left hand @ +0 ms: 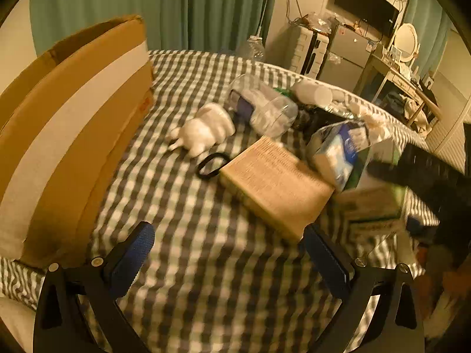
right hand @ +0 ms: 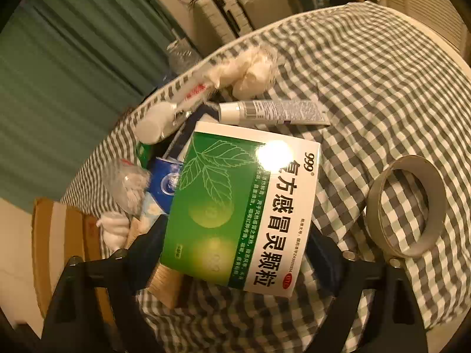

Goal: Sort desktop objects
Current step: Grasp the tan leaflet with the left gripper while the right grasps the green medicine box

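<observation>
Blue-padded left tongs (left hand: 226, 264) hang spread wide over the checked bed cover (left hand: 206, 279), pinching nothing, likely kept free for the next pick. Ahead lies a tan book (left hand: 276, 182), with a black ring (left hand: 212, 164) touching its far corner and a white plush toy (left hand: 203, 132) beyond; a cardboard box (left hand: 73, 129) stands at the left edge, probably the sorting bin. Over to the right wrist view: right tongs (right hand: 235, 253) pinch the green medicine box (right hand: 244, 206) by its sides, lifted tilted above the clutter. A white tube (right hand: 273, 113) and tape roll (right hand: 409, 206) lie nearby, crowding any set-down.
</observation>
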`<act>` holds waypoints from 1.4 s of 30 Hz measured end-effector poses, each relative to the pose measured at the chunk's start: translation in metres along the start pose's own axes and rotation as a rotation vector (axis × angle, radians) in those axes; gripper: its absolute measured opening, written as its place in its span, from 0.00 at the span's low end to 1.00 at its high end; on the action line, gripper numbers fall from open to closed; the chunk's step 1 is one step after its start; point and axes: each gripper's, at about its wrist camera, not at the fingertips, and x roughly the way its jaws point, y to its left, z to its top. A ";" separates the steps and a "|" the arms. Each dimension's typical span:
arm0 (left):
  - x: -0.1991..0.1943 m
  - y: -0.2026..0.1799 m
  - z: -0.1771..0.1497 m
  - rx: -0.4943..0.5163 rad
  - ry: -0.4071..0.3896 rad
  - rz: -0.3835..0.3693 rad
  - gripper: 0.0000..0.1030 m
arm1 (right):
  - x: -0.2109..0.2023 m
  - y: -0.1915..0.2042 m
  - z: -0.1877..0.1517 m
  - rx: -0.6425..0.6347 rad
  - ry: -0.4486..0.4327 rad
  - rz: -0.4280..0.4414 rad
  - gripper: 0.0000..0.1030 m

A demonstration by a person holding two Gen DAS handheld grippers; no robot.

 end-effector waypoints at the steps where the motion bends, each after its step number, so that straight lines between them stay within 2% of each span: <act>1: 0.002 -0.005 0.003 -0.004 -0.001 -0.009 1.00 | -0.001 -0.002 0.000 -0.009 -0.002 0.019 0.82; 4: 0.009 -0.018 0.010 -0.028 0.022 -0.038 1.00 | -0.011 -0.007 0.000 -0.013 -0.015 0.052 0.81; 6: 0.015 -0.024 0.015 -0.051 0.041 -0.052 1.00 | -0.023 -0.010 0.000 -0.039 -0.056 0.031 0.80; 11: 0.041 -0.035 0.024 -0.124 0.109 -0.028 1.00 | -0.055 -0.010 0.008 -0.144 -0.204 -0.051 0.79; 14: 0.060 -0.037 0.032 -0.151 0.144 0.019 1.00 | -0.062 -0.014 0.012 -0.169 -0.233 -0.063 0.79; 15: 0.066 -0.036 0.034 -0.161 0.159 0.027 1.00 | -0.060 -0.015 0.012 -0.169 -0.227 -0.063 0.79; 18: 0.081 -0.030 0.041 -0.245 0.208 -0.015 1.00 | -0.052 -0.017 0.012 -0.164 -0.188 -0.054 0.79; 20: 0.093 -0.025 0.044 -0.289 0.274 -0.020 1.00 | -0.045 -0.018 0.014 -0.168 -0.174 -0.061 0.79; 22: 0.097 -0.023 0.045 -0.303 0.297 -0.019 1.00 | -0.043 -0.017 0.012 -0.184 -0.162 -0.081 0.79; 27: 0.104 -0.026 0.050 -0.255 0.353 0.002 1.00 | -0.026 -0.016 0.004 -0.215 -0.099 -0.154 0.79; 31: 0.097 -0.024 0.050 -0.190 0.346 -0.017 0.91 | -0.023 -0.018 0.002 -0.239 -0.090 -0.176 0.75; 33: 0.086 -0.020 0.043 -0.171 0.328 -0.061 0.89 | -0.024 -0.021 0.001 -0.234 -0.086 -0.173 0.74; 35: 0.069 -0.013 0.036 -0.172 0.288 -0.118 0.86 | -0.024 -0.021 -0.001 -0.236 -0.079 -0.176 0.74; 38: 0.043 -0.005 0.027 -0.138 0.223 -0.166 0.85 | -0.029 -0.019 -0.006 -0.235 -0.072 -0.165 0.74; 41: 0.021 0.000 0.022 -0.069 0.158 -0.154 0.82 | -0.038 -0.017 -0.015 -0.241 -0.071 -0.161 0.74; 42: 0.017 0.002 0.020 -0.048 0.146 -0.148 0.76 | -0.040 -0.015 -0.017 -0.246 -0.073 -0.160 0.74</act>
